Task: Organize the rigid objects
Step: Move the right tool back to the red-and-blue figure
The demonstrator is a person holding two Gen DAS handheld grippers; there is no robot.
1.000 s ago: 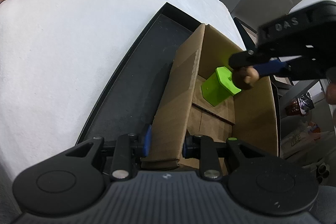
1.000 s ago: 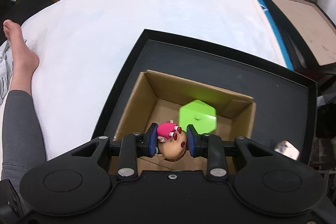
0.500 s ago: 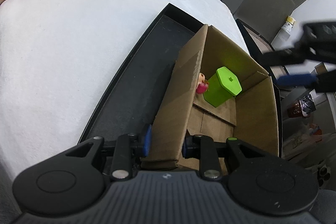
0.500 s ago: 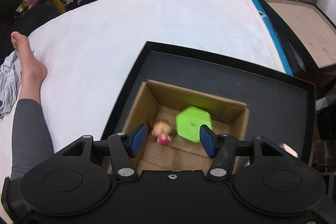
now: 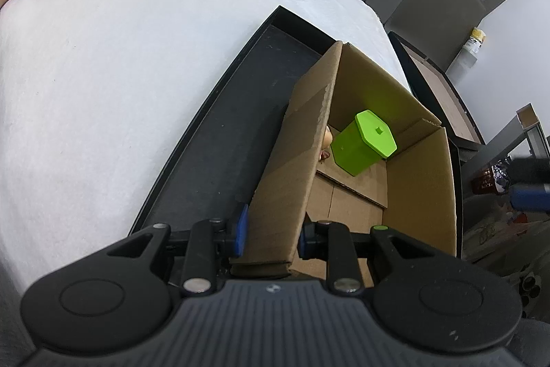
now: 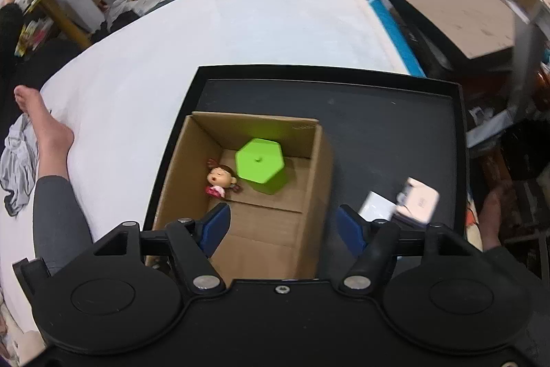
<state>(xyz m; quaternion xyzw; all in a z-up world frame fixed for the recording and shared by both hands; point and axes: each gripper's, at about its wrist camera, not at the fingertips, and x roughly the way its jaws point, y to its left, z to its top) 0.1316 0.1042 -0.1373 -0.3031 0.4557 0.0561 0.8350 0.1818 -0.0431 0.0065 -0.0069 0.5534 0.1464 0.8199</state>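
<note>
Right now the left gripper (image 5: 270,234) is clamped on the near wall of the open brown cardboard box (image 5: 292,174), blue pads pinching the cardboard from both sides, and that reads as a steadying hold, keeping the box put while things go in. Nearest in the other view, the right gripper (image 6: 280,226) hovers above the box with its jaws apart and nothing between them; they have just been opening. A second ago those same pads squeezed the small doll figurine with brown hair and a pink dress (image 6: 220,179); half a second ago it was tumbling free, and now it lies face up on the box floor, just beside the lime-green hexagonal lidded container (image 6: 260,164), which stands upright toward the far wall. From the left view only a sliver of the doll peeks past the wall. The right gripper has also pulled back and up, so more of the black shallow tray (image 6: 395,126) under the box shows. Off to the right on that tray sit small white boxes (image 6: 405,202), blurred, probably next in line. Beyond it all, the white padded surface (image 6: 257,33) and a person's bare foot (image 6: 44,122) resting on it.
</note>
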